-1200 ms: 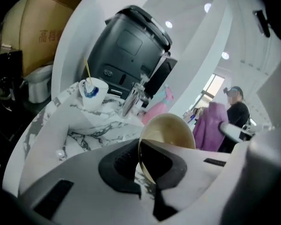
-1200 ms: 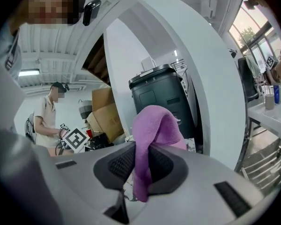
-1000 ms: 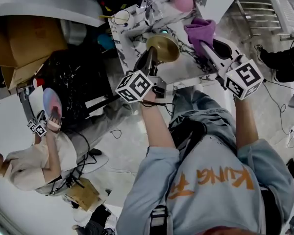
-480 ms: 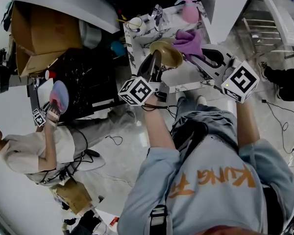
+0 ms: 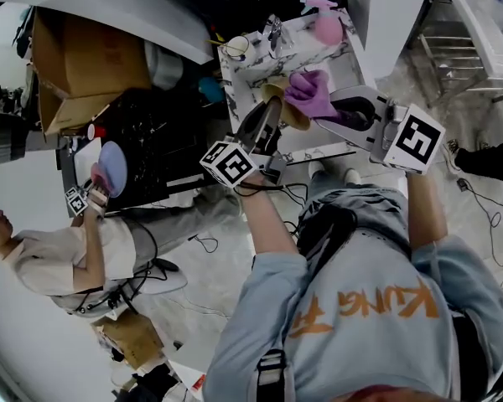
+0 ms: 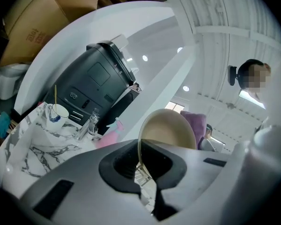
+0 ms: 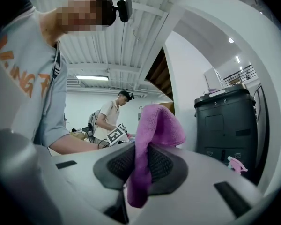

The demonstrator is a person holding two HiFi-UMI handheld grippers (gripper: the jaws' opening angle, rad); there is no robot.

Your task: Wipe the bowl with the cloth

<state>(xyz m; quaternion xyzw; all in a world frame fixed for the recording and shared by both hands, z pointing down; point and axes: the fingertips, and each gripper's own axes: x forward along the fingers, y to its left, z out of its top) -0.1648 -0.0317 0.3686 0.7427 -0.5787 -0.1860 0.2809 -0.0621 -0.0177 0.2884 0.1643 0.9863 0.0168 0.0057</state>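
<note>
A tan bowl [image 5: 278, 97] is held tilted above the marble table [image 5: 250, 67]. My left gripper [image 5: 271, 114] is shut on its rim. In the left gripper view the bowl [image 6: 171, 131] stands on edge between the jaws of that gripper [image 6: 143, 168], its hollow facing the camera. A purple cloth [image 5: 310, 95] hangs from my right gripper [image 5: 325, 112], which is shut on it. The cloth lies against the bowl and covers much of it. In the right gripper view the cloth [image 7: 155, 125] is pinched between the pads of that gripper [image 7: 140, 170] and droops below them.
On the table stand a pink spray bottle [image 5: 325, 23], a white cup [image 5: 236, 47] and a metal piece [image 5: 274, 32]. A cardboard box [image 5: 75, 57] and a black bin [image 6: 100, 78] stand to the left. Another person [image 5: 50, 262] holds a plate [image 5: 111, 167] at far left.
The cloth has swung left from beside the bowl onto it. Both grippers have risen over the table, and the right one has rolled.
</note>
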